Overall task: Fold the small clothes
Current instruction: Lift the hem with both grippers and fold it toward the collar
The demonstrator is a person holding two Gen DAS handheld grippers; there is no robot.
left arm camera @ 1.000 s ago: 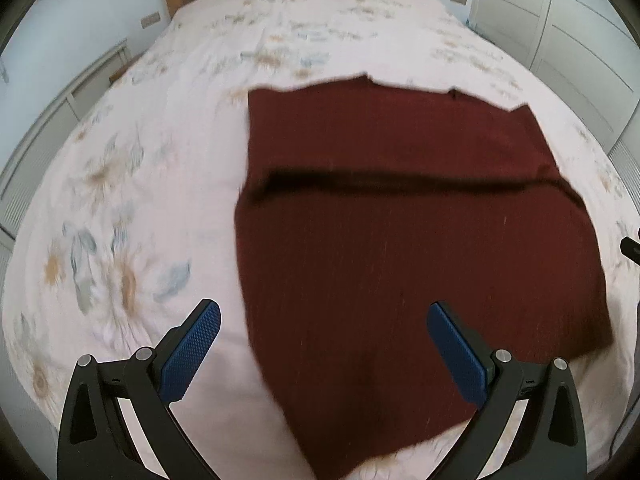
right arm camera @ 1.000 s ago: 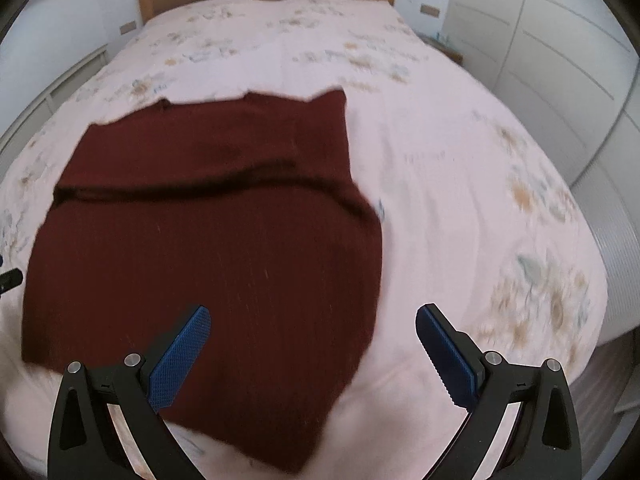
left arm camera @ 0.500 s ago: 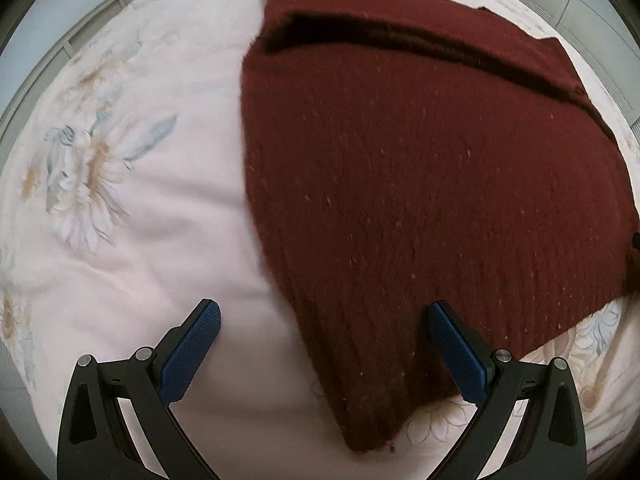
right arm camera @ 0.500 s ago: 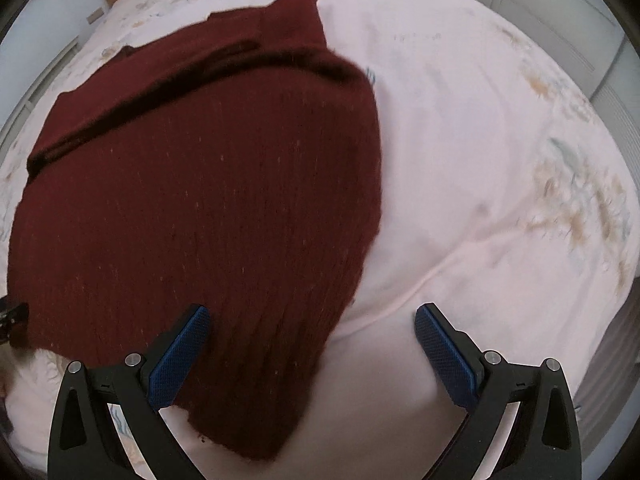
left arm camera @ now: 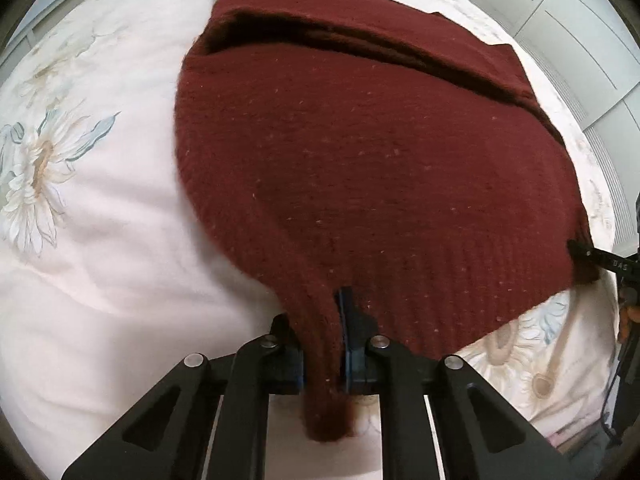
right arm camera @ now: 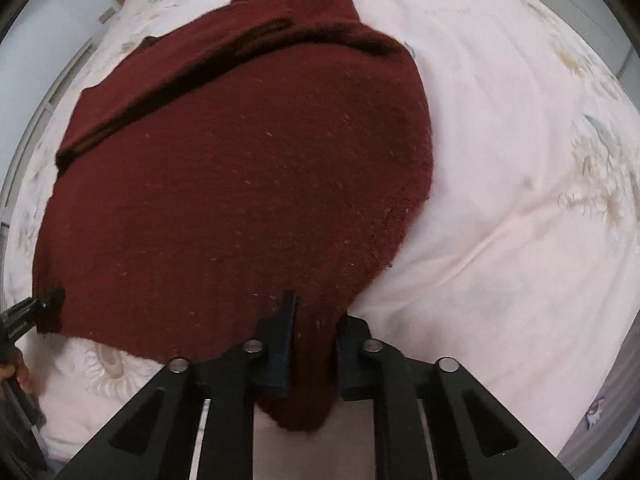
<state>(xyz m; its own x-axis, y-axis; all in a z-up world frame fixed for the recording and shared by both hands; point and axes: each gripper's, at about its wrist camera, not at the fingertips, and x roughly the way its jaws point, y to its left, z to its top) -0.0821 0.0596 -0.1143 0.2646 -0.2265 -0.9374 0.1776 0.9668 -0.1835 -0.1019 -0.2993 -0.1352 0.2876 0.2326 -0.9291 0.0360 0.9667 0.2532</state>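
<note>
both my hand-held grippers, wide apart a second ago, now pinch the sweater (left arm camera: 360, 168): left hand-held gripper (left arm camera: 322, 344) and right hand-held gripper (right arm camera: 312, 352) on its near corners at lower centre. it lies on the bed (left arm camera: 100, 240), ready for folding away from me.

The bed (left arm camera: 100, 248) lies open on both sides of the dark red sweater (left arm camera: 380, 168): a broad bare stretch of pale flowered cover to the left in the left wrist view, and another to the right in the right wrist view (right arm camera: 520, 208). The sweater fills the middle ground, with a raised fold across its far part. The left tool (left arm camera: 322, 344) and right tool (right arm camera: 312, 352) each block a near corner, clamped on the hem. White cupboard doors (left arm camera: 580, 40) close off the bed's right side.
</note>
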